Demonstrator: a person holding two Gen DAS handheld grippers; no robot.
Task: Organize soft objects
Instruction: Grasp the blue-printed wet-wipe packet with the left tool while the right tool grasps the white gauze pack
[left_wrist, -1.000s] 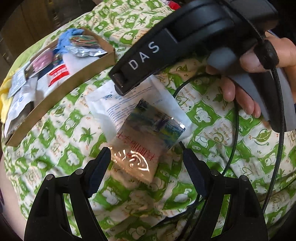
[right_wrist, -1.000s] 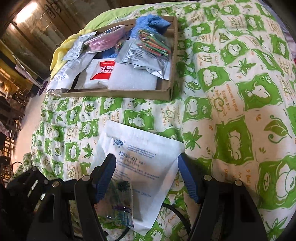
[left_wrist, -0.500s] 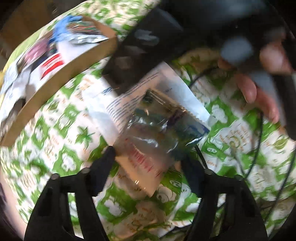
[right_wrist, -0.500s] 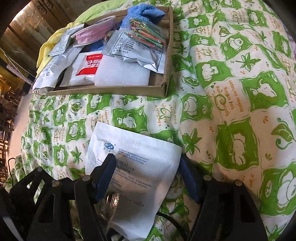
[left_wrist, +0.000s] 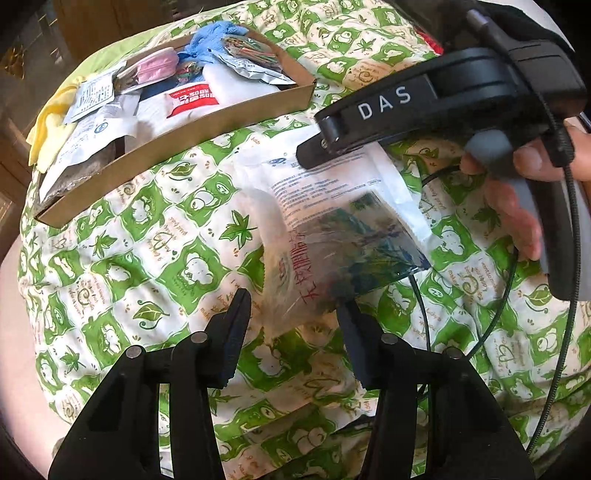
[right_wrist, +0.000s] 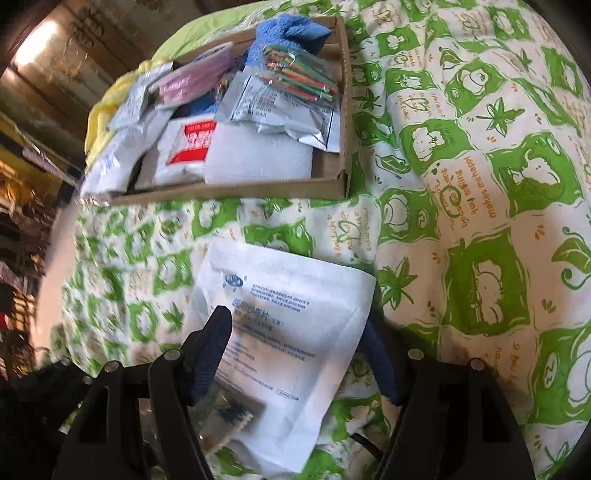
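1. Left tongs (left_wrist: 293, 314): jaws part-way apart and just been closing; the near corner of the clear packet (left_wrist: 332, 254) sits between the tips, but pad contact cannot be confirmed
2. Clear packet: lies just ahead of the left tongs, long axis running away and to the right, resting on top of the white pouch (right_wrist: 291, 332)
3. Right tongs (right_wrist: 299, 343): jaws apart, straddling the white pouch, not pressing it
4. White pouch: flat on the green-patterned quilt (right_wrist: 480, 184), directly beneath the right tongs
5. Cardboard tray (left_wrist: 177, 136): beyond both tongs, already stocked with packets; judged the destination
6. Nearer hand for the clear packet: left
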